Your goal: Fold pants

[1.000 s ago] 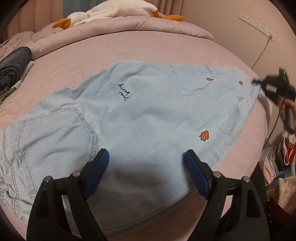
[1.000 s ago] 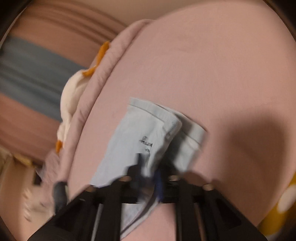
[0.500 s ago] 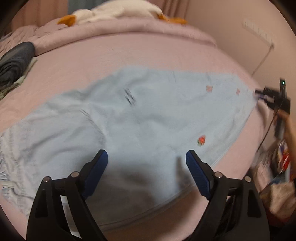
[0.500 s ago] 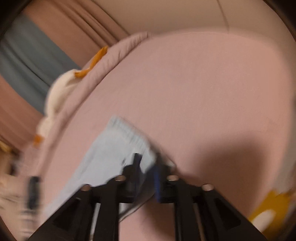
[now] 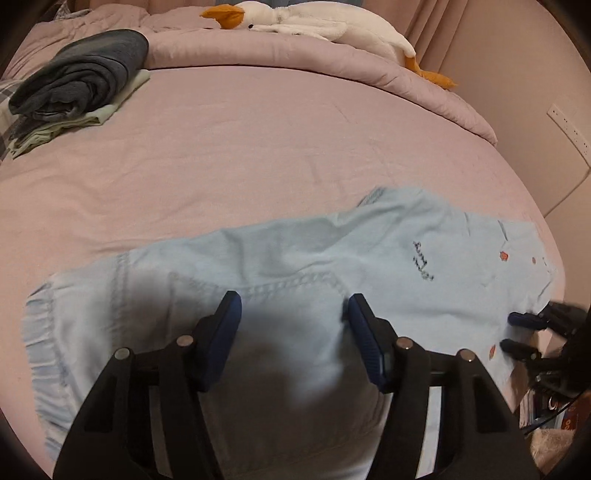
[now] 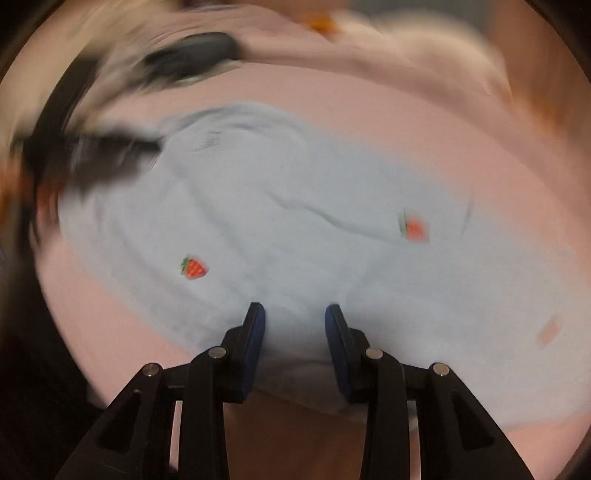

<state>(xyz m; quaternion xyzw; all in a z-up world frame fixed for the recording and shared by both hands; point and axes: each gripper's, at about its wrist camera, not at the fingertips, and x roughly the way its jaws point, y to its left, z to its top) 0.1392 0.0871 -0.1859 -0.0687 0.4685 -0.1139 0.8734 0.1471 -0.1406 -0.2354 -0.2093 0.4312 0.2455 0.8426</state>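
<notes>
Light blue pants [image 5: 295, 266] with strawberry patches lie spread across the pink bed [image 5: 240, 155]. My left gripper [image 5: 291, 314] is open and hovers over the back pocket near the waistband. My right gripper [image 6: 295, 317] is open just above the leg hem, with cloth lying between its blue pads. It also shows in the left wrist view [image 5: 517, 332] at the right edge of the pants. The pants [image 6: 295, 206] fill the blurred right wrist view, and a strawberry patch [image 6: 194, 267] shows left of centre.
A folded dark grey garment [image 5: 85, 77] on pale green cloth sits at the back left. A white plush goose [image 5: 317, 26] lies on the rolled pink duvet at the back. A power strip [image 5: 565, 122] is on the right wall. Clutter lies off the bed's right edge.
My right gripper has let go of the leg hem and now stands open over it. My left gripper has moved toward the waistband. The pants have shifted and wrinkled.
</notes>
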